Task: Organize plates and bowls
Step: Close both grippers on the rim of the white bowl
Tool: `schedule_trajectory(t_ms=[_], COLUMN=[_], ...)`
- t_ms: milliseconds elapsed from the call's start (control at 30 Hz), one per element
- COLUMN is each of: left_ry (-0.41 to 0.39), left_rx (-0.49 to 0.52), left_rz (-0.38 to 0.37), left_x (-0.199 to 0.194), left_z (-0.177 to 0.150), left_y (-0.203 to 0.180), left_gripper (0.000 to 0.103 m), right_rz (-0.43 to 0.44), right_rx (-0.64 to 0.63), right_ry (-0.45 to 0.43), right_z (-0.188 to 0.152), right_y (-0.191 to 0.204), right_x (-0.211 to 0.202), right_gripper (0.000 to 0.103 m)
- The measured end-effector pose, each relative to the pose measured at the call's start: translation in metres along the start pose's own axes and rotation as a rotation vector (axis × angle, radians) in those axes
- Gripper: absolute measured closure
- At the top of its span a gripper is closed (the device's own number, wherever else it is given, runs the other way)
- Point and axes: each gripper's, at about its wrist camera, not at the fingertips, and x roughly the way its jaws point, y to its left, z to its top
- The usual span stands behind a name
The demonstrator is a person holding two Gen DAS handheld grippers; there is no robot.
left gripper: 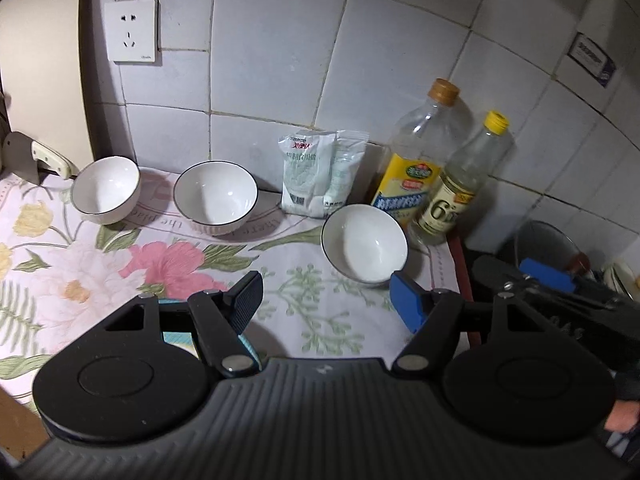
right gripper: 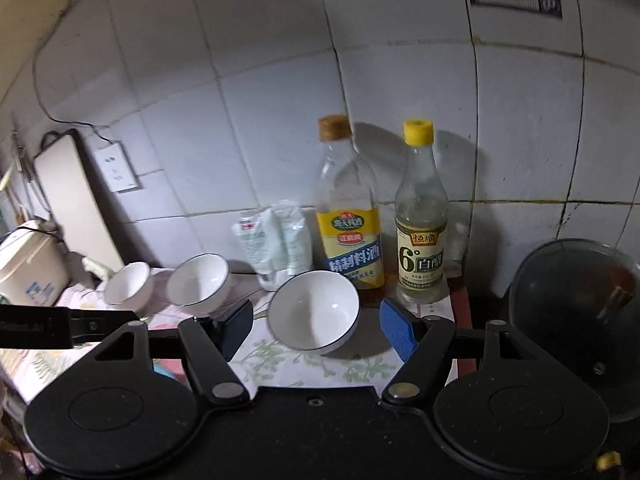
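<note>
Three white bowls with thin dark rims sit on a floral cloth in the left wrist view, all upright and well apart. One bowl is at the far left near the cutting board that leans on the tiled wall; a second, middle bowl stands to its right; the near bowl sits further right, just in front of two bottles. Between the middle and near bowls, against the wall, stands a white packet. The brown-capped bottle and the yellow-capped bottle stand side by side at the cloth's right edge. The left gripper hangs over the cloth with its jaws apart and nothing between them — the near bowl lies just beyond its blue right finger. Part of the right gripper's dark body shows at the right edge.

Seen from the right wrist, the right gripper also stands with jaws spread and empty. The near bowl appears between its fingertips but beyond them; whether either touches it I cannot tell. Behind it rise the brown-capped bottle and yellow-capped bottle. The packet, the middle bowl and the far bowl trail off leftward — a dark pot sits at the right
</note>
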Motion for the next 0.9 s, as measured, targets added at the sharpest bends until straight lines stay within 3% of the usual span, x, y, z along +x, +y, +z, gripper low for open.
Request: schedule_trajectory(t_ms=[367,467,533,633,900], left_ry=[0.022,0.027,0.023,0.029,0.085], left_rx=[-0.112,-0.132,-0.147,-0.162,-0.093], left_rz=[-0.015,0.006,0.038,0.045,0.080], left_x=[0.082,0.106,0.121,0.138,0.188], left_z=[-0.005,-0.004,-0.003,0.000,0.004], left_y=[0.008,0.003,0.000,-0.002,-0.009], left_gripper=[0.037,0.040,0.040,0.040,0.047], right_rz=[-0.037,-0.029,-0.032,-0.031,-0.005], right_rx=[-0.013,-0.001,-0.019,-0.061,0.036], right_ry=[0.046,0.037,-0.002,0.028,0.094], right_z=[-0.026,-0.030,-0.031,-0.031,-0.029], right_y=[-0.026,-0.030,-0.028,-0.024,-0.042], right_x=[0.090,0.106,0.111,0.129,0.163], right_gripper=[0.029,0.042,0.042,0.042,0.042])
